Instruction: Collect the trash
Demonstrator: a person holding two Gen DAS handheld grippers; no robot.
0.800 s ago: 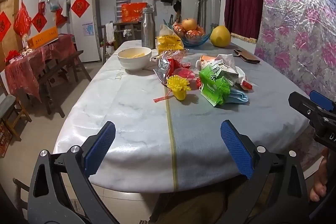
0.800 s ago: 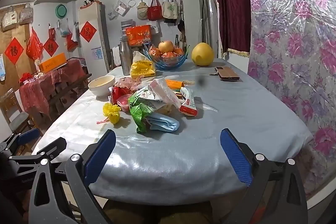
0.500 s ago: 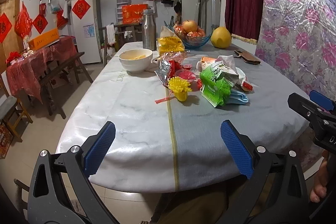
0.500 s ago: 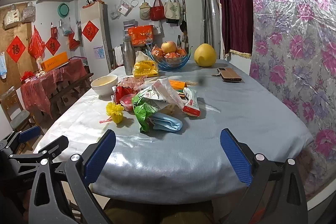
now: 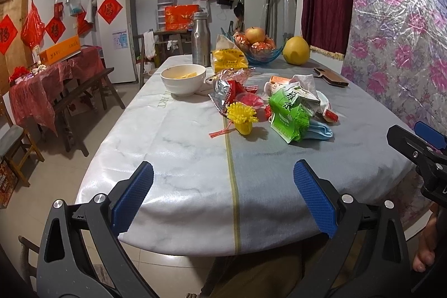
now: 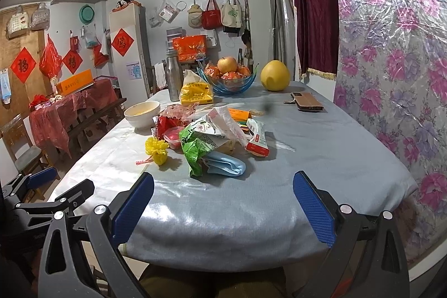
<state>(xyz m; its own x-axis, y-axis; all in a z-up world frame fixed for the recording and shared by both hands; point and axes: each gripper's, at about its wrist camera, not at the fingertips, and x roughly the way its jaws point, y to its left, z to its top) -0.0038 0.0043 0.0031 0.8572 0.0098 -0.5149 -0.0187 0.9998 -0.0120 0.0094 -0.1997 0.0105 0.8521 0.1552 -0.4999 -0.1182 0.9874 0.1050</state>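
A heap of trash lies mid-table: a green wrapper [image 5: 290, 113] [image 6: 195, 150], a blue face mask [image 5: 318, 130] [image 6: 226, 166], a yellow frilly cup [image 5: 242, 119] [image 6: 157, 151], red wrappers [image 5: 232, 91] [image 6: 164, 127], a pink-lidded cup [image 6: 173, 136] and a red-white packet [image 6: 258, 138]. My left gripper [image 5: 223, 194] is open and empty at the table's near edge. My right gripper [image 6: 223, 203] is open and empty at the near edge, right of the left one. Both are well short of the heap.
On the table [image 5: 181, 158] stand a white bowl [image 5: 183, 78], a steel flask [image 5: 201, 39], a yellow bag [image 5: 229, 59], a blue fruit bowl [image 5: 257, 49], a pomelo [image 5: 296, 50] and a brown phone case [image 5: 331, 76]. A bench and red-covered table [image 5: 56, 80] stand left.
Both grippers have edged slightly forward and upward towards the table. The jaws stay wide open and nothing on the table has moved.
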